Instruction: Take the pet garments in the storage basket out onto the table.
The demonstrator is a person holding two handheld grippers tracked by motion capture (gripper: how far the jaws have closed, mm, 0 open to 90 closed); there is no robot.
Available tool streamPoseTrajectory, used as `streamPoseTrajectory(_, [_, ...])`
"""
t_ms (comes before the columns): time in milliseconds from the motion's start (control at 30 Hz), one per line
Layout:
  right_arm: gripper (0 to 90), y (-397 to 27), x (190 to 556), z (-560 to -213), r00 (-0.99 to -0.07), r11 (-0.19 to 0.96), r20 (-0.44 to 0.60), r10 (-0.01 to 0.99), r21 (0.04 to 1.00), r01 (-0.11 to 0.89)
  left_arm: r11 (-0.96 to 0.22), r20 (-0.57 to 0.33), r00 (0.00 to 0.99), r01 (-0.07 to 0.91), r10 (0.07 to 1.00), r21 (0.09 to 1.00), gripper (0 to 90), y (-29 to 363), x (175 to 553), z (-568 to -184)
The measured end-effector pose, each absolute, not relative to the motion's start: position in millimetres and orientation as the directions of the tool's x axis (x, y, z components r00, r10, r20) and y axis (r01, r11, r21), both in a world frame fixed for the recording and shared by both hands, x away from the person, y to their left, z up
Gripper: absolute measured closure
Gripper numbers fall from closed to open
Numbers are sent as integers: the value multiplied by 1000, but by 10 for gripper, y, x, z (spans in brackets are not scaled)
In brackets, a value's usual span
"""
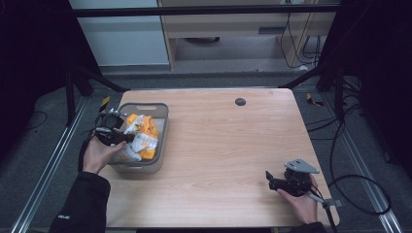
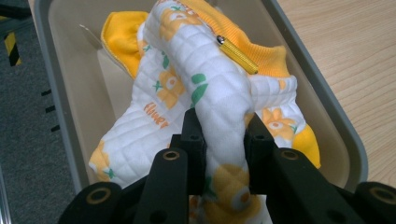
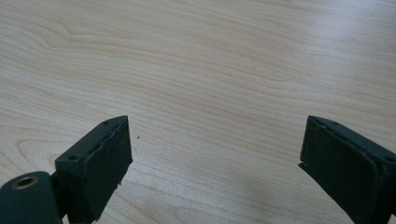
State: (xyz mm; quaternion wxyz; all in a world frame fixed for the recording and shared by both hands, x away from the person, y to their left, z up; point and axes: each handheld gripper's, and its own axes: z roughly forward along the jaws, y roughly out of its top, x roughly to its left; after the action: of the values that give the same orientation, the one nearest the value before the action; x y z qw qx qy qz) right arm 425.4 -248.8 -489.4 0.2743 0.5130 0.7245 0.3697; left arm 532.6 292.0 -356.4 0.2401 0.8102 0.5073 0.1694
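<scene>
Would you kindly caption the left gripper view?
Left claw pinching a quilted floral garment over its grey bin.

The desk (image 1: 218, 145) has a pale wood-grain top, bare across its middle. A small dark round disc (image 1: 240, 101) sits near its far edge. Beyond it stands a light wooden cabinet (image 1: 228, 29) with cables (image 1: 301, 48) hanging at its right end. Black cable (image 1: 359, 194) loops over the grey floor to the right, and strips of yellow-and-black tape (image 1: 104, 103) lie by the desk's far corners.
</scene>
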Motion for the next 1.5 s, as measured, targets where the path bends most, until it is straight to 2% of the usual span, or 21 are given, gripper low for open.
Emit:
streamPoseTrajectory(833, [89, -2496, 4254, -4892, -322, 207, -30, 946, 821, 533, -408, 69, 469, 675, 880, 615, 742, 2923, 5136, -3085])
streamPoseTrajectory(1500, [89, -2501, 4249, -4882, -319, 200, -25, 948, 824, 530, -494, 114, 563, 589, 819, 639, 742, 2643, 4923, -2775])
